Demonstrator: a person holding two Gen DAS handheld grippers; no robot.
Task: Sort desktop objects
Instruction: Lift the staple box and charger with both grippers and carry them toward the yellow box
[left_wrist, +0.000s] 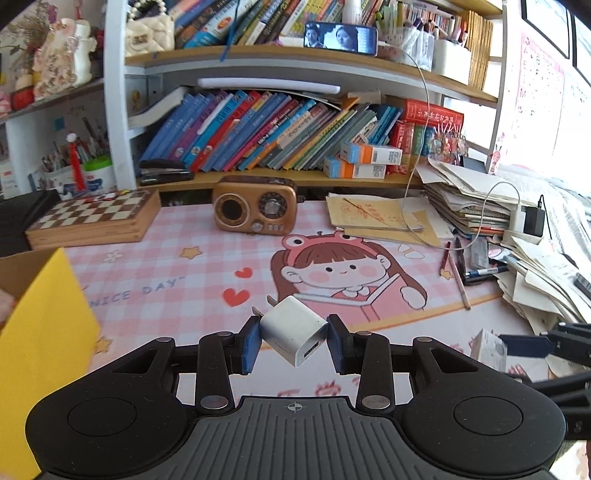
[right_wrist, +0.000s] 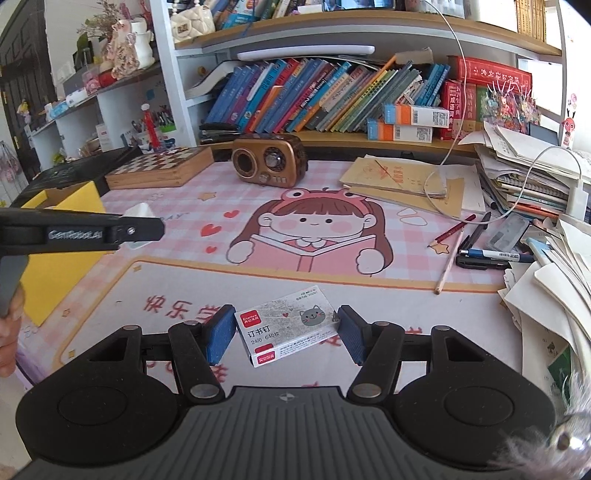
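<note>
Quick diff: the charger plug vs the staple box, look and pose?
The charger plug is a plain white cube with metal prongs; the staple box is a flat printed carton with a cat picture and red label. The plug sits tilted, prongs up-left; the box lies flatter. Each is clamped in a hand-held gripper.

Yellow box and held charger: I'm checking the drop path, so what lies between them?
Only bare pink mat lies between the yellow box and white charger in the left wrist view.

Both tongs are pointing downward, the left tongs (left_wrist: 293, 338) clamping a white charger (left_wrist: 295, 328), the right tongs (right_wrist: 286, 332) gripping a staple box (right_wrist: 288, 328).
</note>
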